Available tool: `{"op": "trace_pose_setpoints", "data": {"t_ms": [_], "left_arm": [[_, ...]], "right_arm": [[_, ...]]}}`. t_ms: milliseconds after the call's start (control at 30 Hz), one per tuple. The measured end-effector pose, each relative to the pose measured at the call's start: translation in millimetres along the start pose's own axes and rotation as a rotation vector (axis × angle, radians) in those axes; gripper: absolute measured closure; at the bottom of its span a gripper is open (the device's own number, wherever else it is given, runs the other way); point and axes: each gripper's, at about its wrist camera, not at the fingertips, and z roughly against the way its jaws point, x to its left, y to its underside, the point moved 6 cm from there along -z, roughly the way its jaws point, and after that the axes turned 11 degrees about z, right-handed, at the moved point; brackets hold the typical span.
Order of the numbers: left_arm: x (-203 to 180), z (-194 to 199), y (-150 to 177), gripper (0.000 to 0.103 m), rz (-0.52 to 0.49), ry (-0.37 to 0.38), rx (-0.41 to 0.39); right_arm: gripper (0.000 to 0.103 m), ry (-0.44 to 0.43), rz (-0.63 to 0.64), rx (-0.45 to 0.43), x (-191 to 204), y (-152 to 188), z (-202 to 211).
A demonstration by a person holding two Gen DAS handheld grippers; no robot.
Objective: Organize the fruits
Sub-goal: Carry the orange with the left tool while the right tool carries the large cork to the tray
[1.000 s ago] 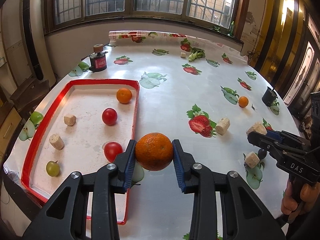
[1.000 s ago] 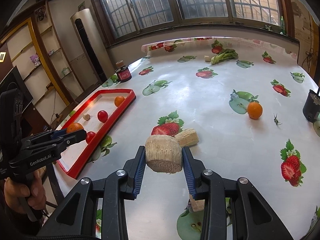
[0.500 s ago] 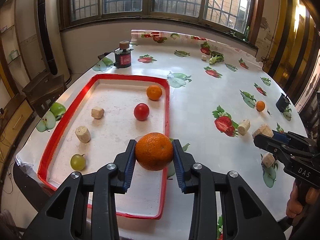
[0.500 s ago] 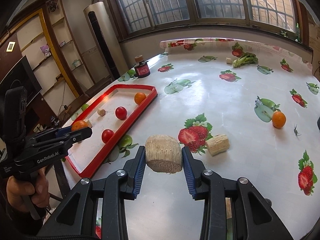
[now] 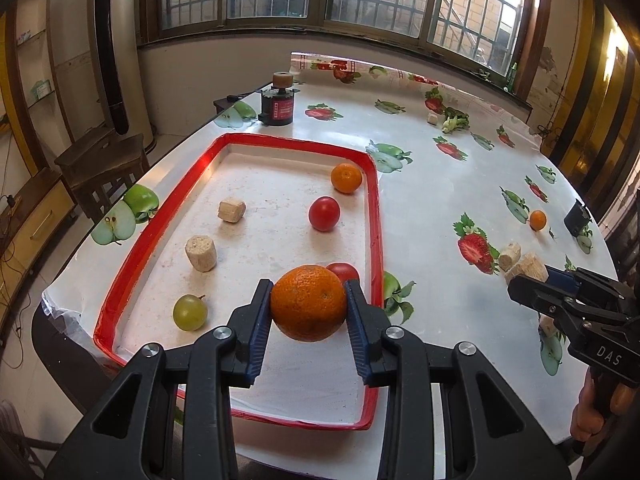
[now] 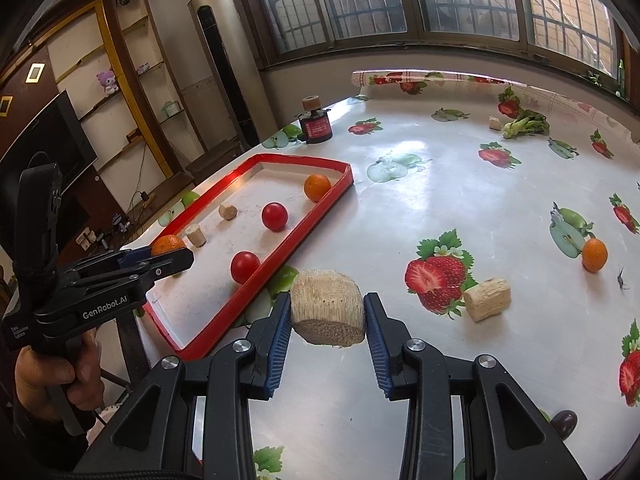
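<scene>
I now hang my left gripper (image 5: 308,308), clamped on the large orange (image 5: 308,303), over the red tray (image 5: 376,216) at lower centre instead of outside its rim; release looks next. My right gripper (image 6: 326,316) pinches a cork-like chunk (image 6: 327,307) beside the tray.

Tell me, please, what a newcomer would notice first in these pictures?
Probably the big orange clamped in the left gripper above the near end of the red-rimmed tray. Next, the tan fibrous chunk gripped by the right gripper over the fruit-printed tablecloth, beside the tray.
</scene>
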Motion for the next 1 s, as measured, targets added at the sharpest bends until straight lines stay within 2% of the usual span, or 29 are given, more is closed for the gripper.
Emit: {"op": "trace_pose_setpoints", "data": {"t_ms": [333, 600, 867, 1000], "left_arm": [[27, 2, -6, 0.070, 0.051, -0.025, -0.007], [67, 6, -10, 0.070, 0.137, -0.054, -0.017], [101, 7, -16, 0.070, 0.198, -0.082, -0.029], [108, -1, -19, 0.070, 0.212, -0.081, -0.018]], "right_arm": [[0.066, -0.028, 0.027, 0.007, 15, -11, -13], [0.066, -0.064, 0.055, 0.003, 34, -23, -24], [0.066, -0.129, 0.141, 0.006, 81, -36, -40], [0.066, -0.166, 0.177, 0.038, 104, -37, -59]]}}
